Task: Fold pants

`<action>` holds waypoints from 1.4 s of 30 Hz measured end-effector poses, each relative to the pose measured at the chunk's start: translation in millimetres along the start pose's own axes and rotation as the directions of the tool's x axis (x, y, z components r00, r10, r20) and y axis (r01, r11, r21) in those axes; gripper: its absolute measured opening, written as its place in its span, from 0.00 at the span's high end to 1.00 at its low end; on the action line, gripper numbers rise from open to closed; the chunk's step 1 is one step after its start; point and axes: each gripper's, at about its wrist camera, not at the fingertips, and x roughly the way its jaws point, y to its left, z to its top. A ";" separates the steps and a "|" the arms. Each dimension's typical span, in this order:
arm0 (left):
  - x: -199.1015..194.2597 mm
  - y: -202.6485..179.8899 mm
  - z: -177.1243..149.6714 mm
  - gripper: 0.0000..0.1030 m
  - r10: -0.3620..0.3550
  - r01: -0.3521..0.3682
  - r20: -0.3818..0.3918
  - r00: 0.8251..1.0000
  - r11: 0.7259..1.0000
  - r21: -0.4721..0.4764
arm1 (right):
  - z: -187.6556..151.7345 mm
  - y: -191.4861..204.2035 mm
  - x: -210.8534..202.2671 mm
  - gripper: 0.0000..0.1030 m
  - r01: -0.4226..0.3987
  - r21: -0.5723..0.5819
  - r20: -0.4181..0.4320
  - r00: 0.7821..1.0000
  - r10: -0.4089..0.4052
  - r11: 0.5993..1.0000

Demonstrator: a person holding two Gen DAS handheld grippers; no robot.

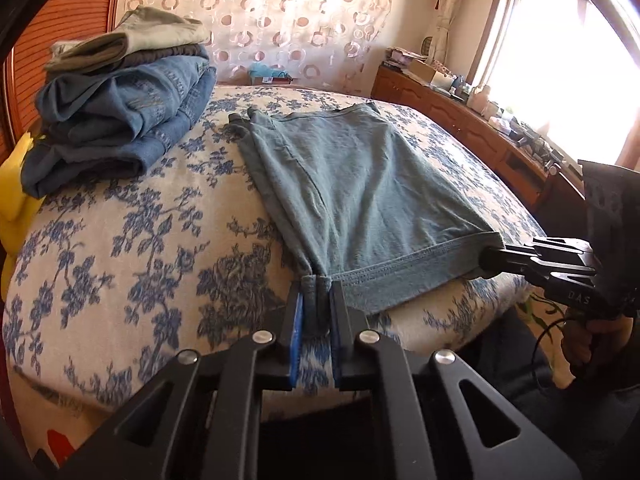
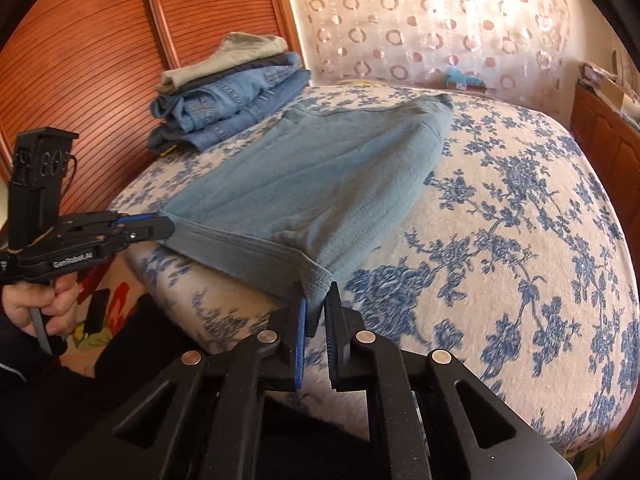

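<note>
At the far left of the bed (image 1: 120, 248), against a slatted wooden wardrobe door (image 2: 80, 60), stands a stack of folded clothes (image 1: 120, 120): blue jeans at the bottom, a dark garment above them, and pale khaki trousers on top. A yellow cloth (image 1: 16, 200) shows just beside the stack at the bed's left edge.

The bed wears a cream cover printed with blue flowers. In the middle of it lies the pair of grey-blue pants (image 1: 352, 184), folded lengthwise so the legs lie one on the other, the waist end far from the person and the hems at the near edge of the bed.

The left gripper (image 1: 316, 304) pinches the near left corner of the hem; grey-blue cloth sits bunched between its blue pads, which press in on it. In the right wrist view the same tool reaches in from the left, held by a hand (image 2: 48, 304) on its handle.

The right gripper (image 2: 316, 300) clamps the near right corner of the hem, a fold of cloth caught between its tips. Between the two grippers the hem runs taut along the bed's near edge.

Far behind hangs a curtain with ring patterns (image 1: 280, 12). To the right a wooden dresser (image 1: 460, 120) crowded with small items runs below a bright window (image 1: 560, 60).
</note>
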 end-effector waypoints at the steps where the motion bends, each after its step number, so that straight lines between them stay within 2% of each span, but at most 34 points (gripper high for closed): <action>1: -1.7 2.0 -2.0 0.92 -0.009 0.009 -0.006 1.000 1.000 -0.011 | -0.5 1.6 -2.0 0.95 -0.007 -0.001 0.001 1.000 0.007 1.000; 9: -4.5 0.2 -2.8 0.92 -0.001 0.001 -0.014 1.000 1.000 -0.005 | -1.6 10.7 -7.6 0.95 -0.008 -0.019 0.007 1.000 0.009 1.000; 18: -20.2 -15.1 12.7 0.92 0.019 -0.021 0.042 0.999 0.999 0.030 | 6.4 12.3 -22.7 0.95 -0.011 -0.016 0.049 0.999 0.012 1.000; 28: -27.8 -14.7 15.2 0.92 0.018 -0.020 0.059 0.998 0.999 0.039 | 11.0 19.0 -35.9 0.95 -0.021 -0.032 0.068 0.997 0.024 0.999; 35: -24.7 -12.3 18.3 0.92 0.022 -0.024 0.064 0.998 0.999 0.036 | 19.8 16.1 -30.8 0.95 -0.009 -0.037 0.078 0.997 0.012 0.999; 42: -14.8 -4.4 34.6 0.92 0.030 -0.032 0.074 0.997 0.999 0.027 | 33.5 11.9 -21.5 0.95 0.011 -0.053 0.093 0.996 -0.006 0.999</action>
